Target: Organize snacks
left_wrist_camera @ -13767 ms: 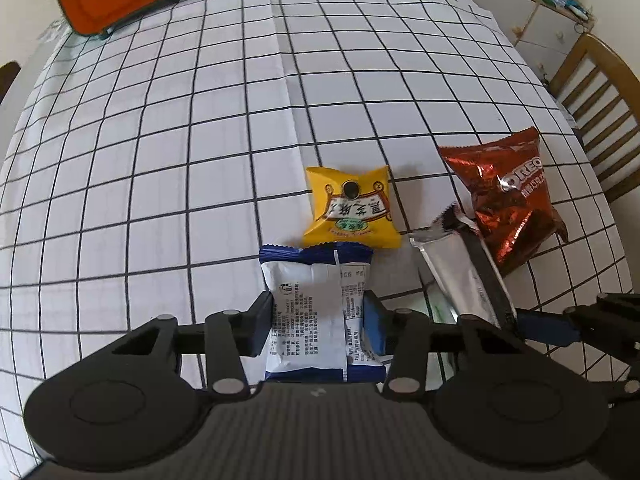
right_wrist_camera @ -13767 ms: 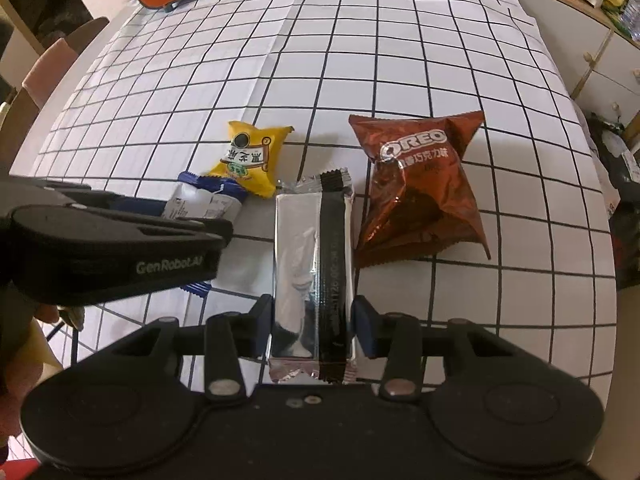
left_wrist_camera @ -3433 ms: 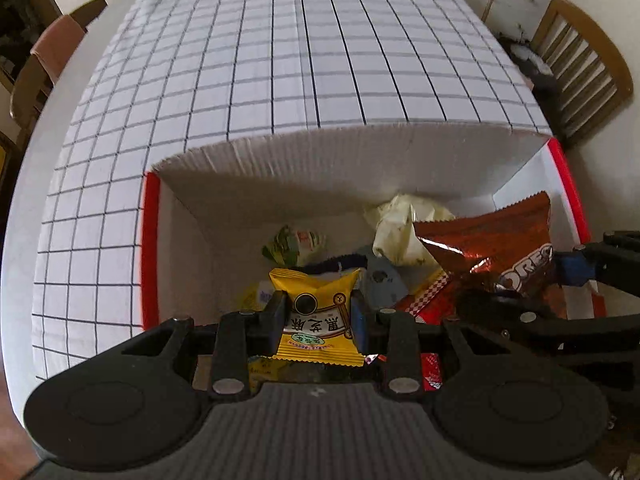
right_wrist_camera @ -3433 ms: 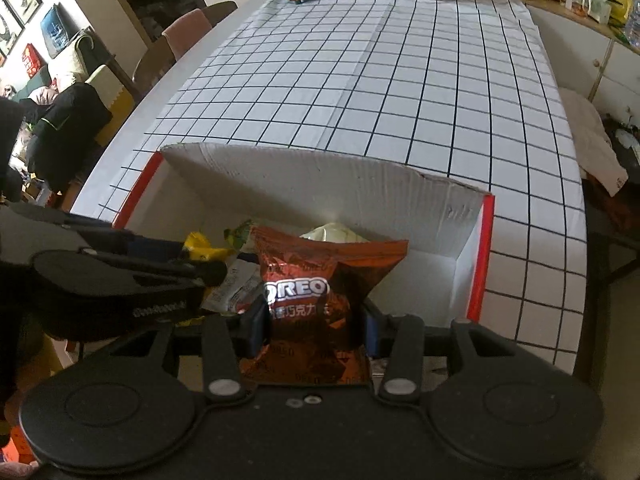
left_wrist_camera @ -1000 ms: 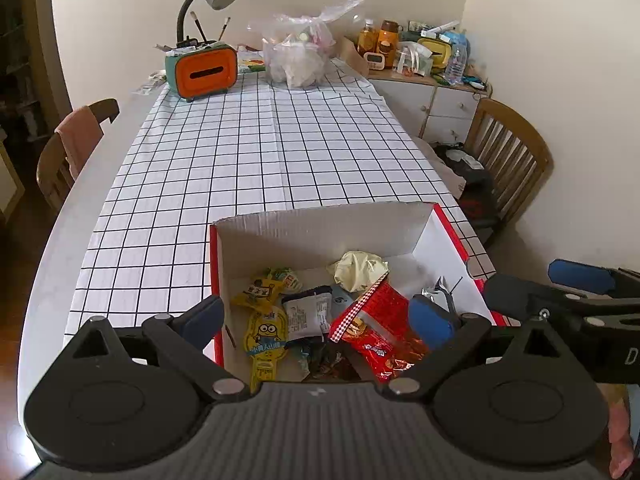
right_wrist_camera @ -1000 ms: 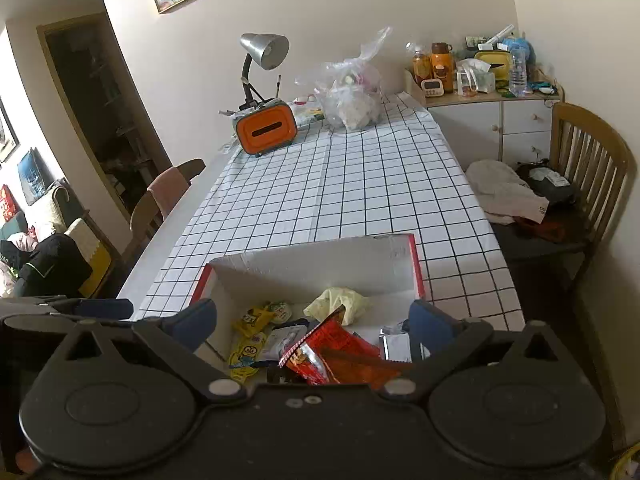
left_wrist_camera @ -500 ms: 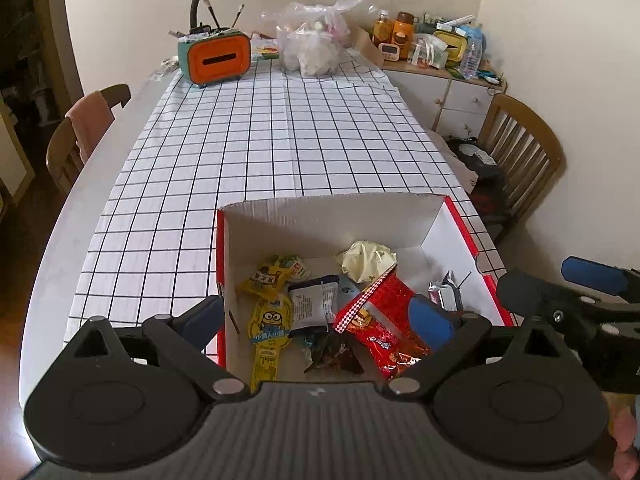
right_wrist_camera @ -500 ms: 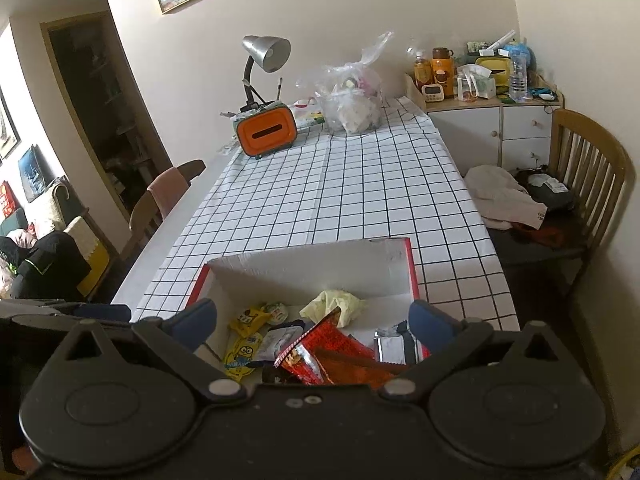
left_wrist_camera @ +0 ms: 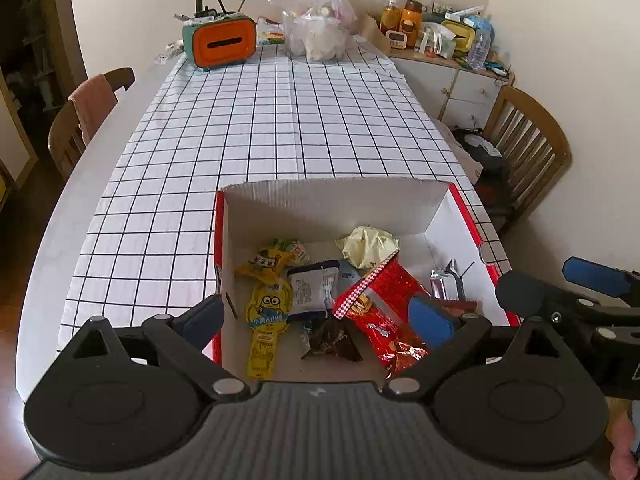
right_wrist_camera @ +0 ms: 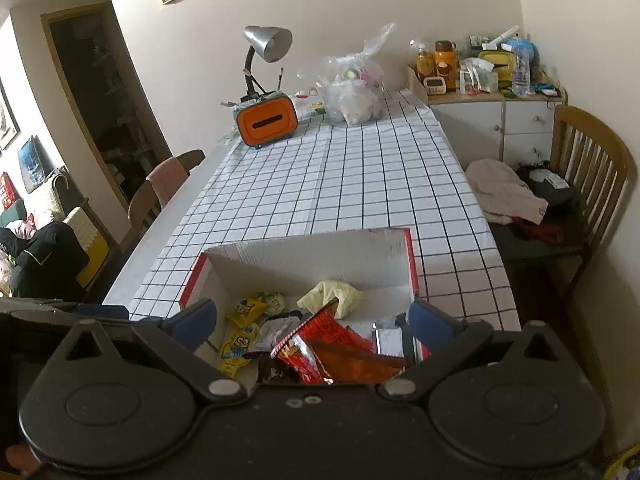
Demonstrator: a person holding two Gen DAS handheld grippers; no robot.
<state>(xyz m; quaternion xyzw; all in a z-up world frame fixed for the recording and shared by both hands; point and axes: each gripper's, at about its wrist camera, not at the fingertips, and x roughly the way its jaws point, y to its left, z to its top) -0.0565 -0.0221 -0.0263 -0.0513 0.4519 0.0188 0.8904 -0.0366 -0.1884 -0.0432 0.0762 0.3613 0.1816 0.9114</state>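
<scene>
I hold both grippers, left (left_wrist_camera: 316,316) and right (right_wrist_camera: 312,322), above the near edge of the box (left_wrist_camera: 332,196) with jaws wide apart and empty, since the snacks (left_wrist_camera: 308,292) already lie inside it. They are crinkly foil and plastic packets, heaped loosely against white corrugated cardboard walls with red outer faces, on the gridded cloth surface (left_wrist_camera: 280,120).

The box (left_wrist_camera: 328,200) is sitting at the table's (left_wrist_camera: 160,184) near edge, toward its right corner. Snack packets (left_wrist_camera: 308,292) are lying inside it, on its floor. The tissue holder (left_wrist_camera: 220,42) and plastic bag (left_wrist_camera: 320,36) are standing at the table's far edge, holder left of bag. A chair (left_wrist_camera: 528,136) is standing beyond the right edge.
</scene>
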